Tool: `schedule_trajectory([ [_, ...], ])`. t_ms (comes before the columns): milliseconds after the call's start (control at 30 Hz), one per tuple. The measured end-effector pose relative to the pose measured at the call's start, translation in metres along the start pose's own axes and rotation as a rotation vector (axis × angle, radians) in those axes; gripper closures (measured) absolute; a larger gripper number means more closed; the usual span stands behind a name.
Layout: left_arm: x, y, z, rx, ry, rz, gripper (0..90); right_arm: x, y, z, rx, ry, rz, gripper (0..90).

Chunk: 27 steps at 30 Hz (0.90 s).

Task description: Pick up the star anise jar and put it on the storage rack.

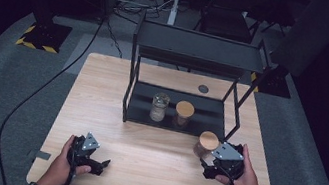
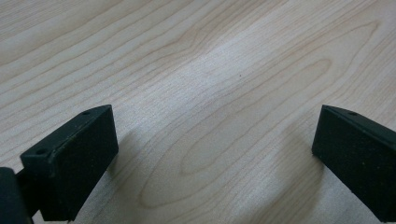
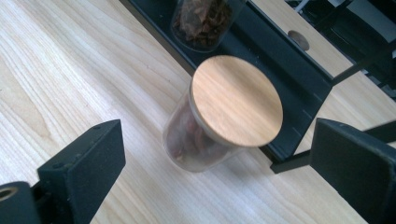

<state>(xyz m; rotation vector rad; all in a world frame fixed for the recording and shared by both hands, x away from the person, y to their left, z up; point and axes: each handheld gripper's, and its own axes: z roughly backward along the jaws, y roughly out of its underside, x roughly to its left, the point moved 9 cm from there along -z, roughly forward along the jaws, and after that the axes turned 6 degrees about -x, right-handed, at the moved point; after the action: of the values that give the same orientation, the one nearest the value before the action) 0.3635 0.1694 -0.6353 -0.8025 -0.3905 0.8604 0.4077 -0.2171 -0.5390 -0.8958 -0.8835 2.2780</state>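
Right gripper view looks down on a glass jar (image 3: 205,135) with a wooden lid (image 3: 237,100), standing on the worktop (image 3: 70,70) just before the black rack (image 3: 299,107). Its right gripper (image 3: 219,163) gapes wide around it, untouching. Left gripper (image 2: 215,158), spread wide and holding nothing, rests near the worktop's front edge.

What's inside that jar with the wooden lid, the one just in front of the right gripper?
Through the glass of the jar you can see reddish-brown pieces, perhaps dried food; what exactly is unclear. The round wooden lid covers the top, so how full it is can't be seen.
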Motion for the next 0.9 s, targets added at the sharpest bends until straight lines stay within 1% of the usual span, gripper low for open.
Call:
schedule_trajectory([
  [267,0.0,0.0,0.0,0.0,0.0,-0.001,0.0,-0.001,0.019,0.002,0.012,0.002,-0.011,3.5],
  [433,0.0,0.0,0.0,0.0,0.0,-0.001,0.0,-0.001,0.033,-0.001,0.025,0.016,-0.012,3.5],
  [667,0.0,0.0,0.0,0.0,0.0,0.0,0.0,0.003,0.051,-0.006,0.047,0.003,-0.037,3.4],
  [900,0.0,0.0,0.0,0.0,0.0,0.0,0.0,0.001,0.067,-0.009,0.065,0.006,-0.066,3.4],
])
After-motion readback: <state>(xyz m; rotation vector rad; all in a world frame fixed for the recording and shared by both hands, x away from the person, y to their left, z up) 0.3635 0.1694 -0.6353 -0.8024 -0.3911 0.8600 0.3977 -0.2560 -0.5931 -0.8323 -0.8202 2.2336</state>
